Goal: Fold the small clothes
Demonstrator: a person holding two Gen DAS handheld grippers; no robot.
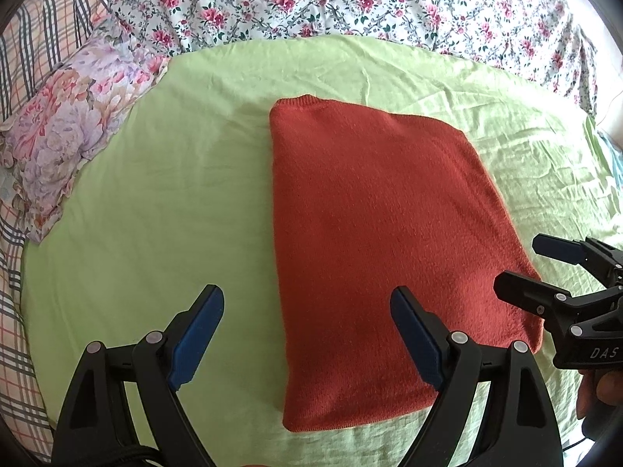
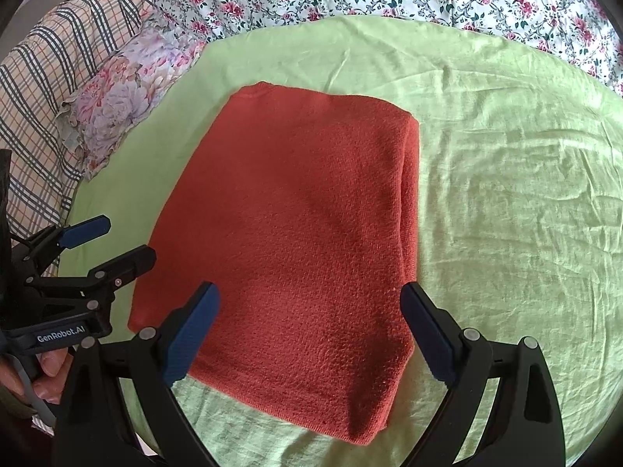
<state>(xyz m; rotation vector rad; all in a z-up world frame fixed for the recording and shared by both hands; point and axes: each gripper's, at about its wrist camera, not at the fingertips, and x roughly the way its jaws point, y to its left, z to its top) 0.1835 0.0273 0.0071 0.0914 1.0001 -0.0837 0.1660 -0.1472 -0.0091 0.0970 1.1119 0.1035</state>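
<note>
A rust-red knitted garment (image 1: 373, 241) lies folded into a flat rectangle on the light green sheet (image 1: 163, 202); it also shows in the right wrist view (image 2: 296, 233). My left gripper (image 1: 307, 311) is open and empty, above the garment's near left edge. It shows at the left of the right wrist view (image 2: 113, 241). My right gripper (image 2: 309, 307) is open and empty, above the garment's near right part. It shows at the right of the left wrist view (image 1: 525, 264).
A floral pillow (image 1: 66, 136) lies at the left edge of the green sheet. A floral bedspread (image 1: 350, 4) runs along the far side. A checked blanket (image 2: 50, 89) lies at the far left. The green sheet (image 2: 506, 194) is bare right of the garment.
</note>
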